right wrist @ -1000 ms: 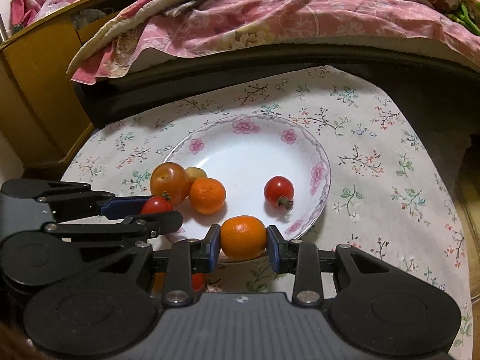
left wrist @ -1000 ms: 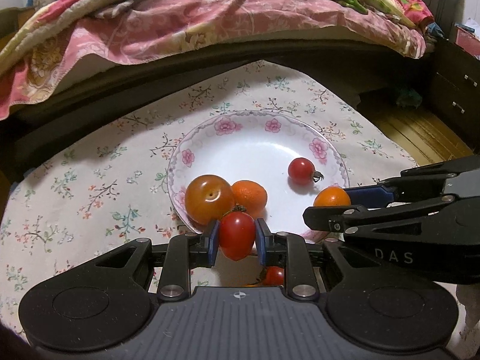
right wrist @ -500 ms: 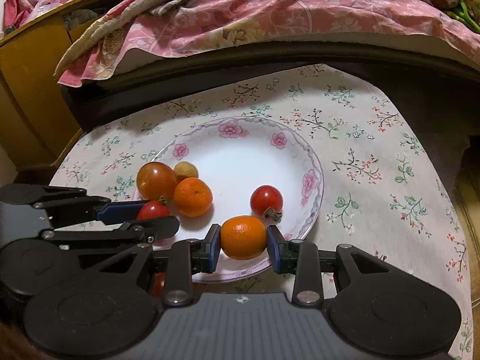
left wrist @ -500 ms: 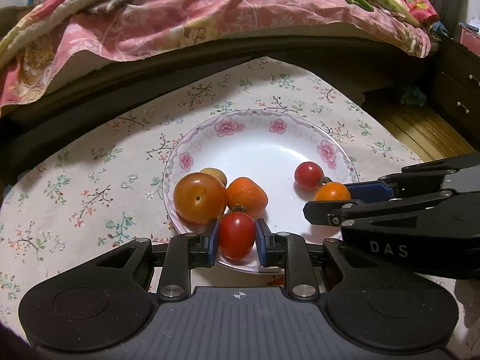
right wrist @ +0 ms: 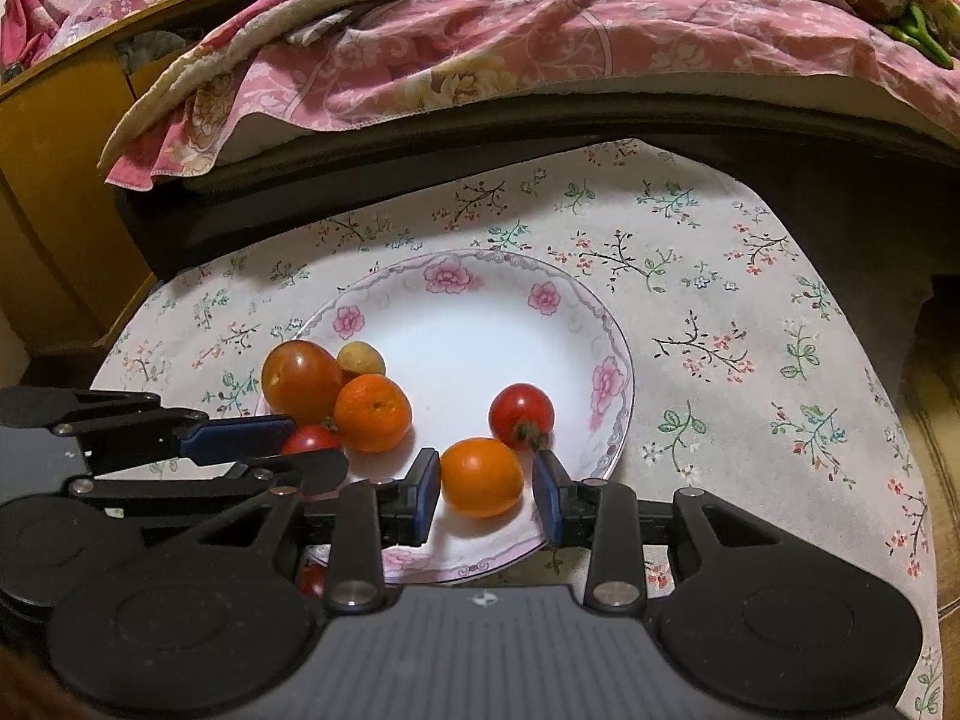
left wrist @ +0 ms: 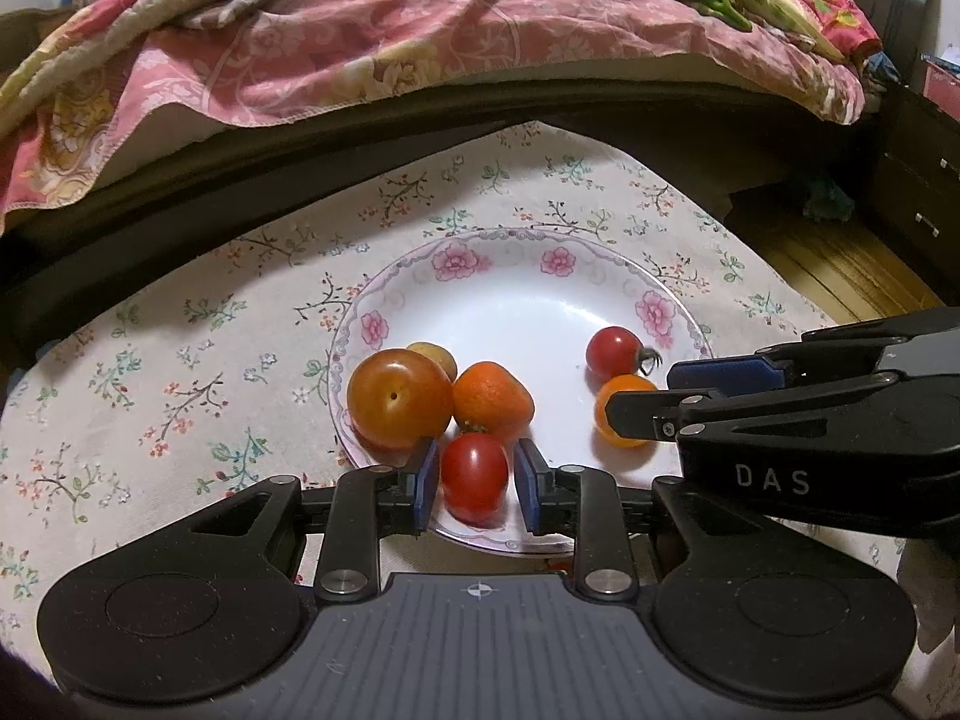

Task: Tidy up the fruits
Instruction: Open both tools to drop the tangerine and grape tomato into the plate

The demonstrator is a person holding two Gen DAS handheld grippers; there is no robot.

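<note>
Left gripper (left wrist: 474, 483) over the plate (left wrist: 504, 264)

Its jaws stand just apart around a red tomato (left wrist: 474, 477). Right gripper (left wrist: 636, 405) reaches in from the right, at an orange (left wrist: 621, 402).

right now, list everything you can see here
plate: 1, white with pink flowers, on the tablecloth
large tomato: 1, orange-red, plate's left side
small fruit: 1, yellowish, behind the large tomato
mandarins: 2, orange, one beside the large tomato, one between the right tongs
small tomatoes: 2, red, one between the left tongs, one with a stem, plate's right side
tablecloth: 1, cream floral, under the plate
bedding: pink floral, behind
left tongs: black, blue pads, open
right tongs: same, open
</note>
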